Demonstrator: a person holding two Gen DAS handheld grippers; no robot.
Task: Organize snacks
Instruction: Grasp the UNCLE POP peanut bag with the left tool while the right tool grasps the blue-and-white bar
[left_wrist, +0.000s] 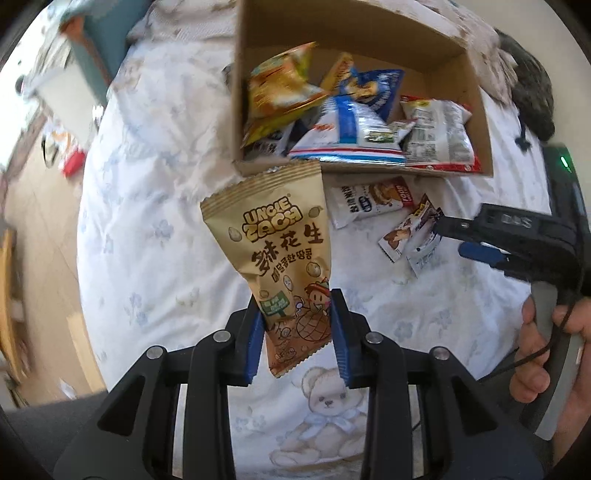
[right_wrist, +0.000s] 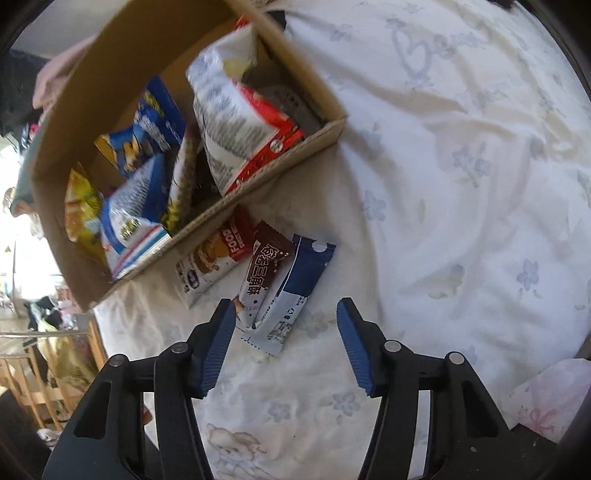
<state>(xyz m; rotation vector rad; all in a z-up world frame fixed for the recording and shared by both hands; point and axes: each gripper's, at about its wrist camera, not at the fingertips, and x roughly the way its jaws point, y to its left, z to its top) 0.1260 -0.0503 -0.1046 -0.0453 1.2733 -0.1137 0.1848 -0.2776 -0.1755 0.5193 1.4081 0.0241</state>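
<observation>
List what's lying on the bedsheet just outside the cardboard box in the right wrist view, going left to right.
White-and-red FOOD packet → brown chocolate bar wrapper → blue-and-white wrapper. All three lie on the sheet ahead of the open right claw.

A home bedroom. A bed's white bedsheet (left_wrist: 155, 206) bears teddy-bear print (left_wrist: 325, 402). A wooden rail (right_wrist: 40, 373) stands beside its edge.

White bed sheet (right_wrist: 461, 177) printed with pale blue flowers and teddy bears, wooden floor (left_wrist: 48, 236) to the left, wooden rails (right_wrist: 40, 384), bright daylight
</observation>
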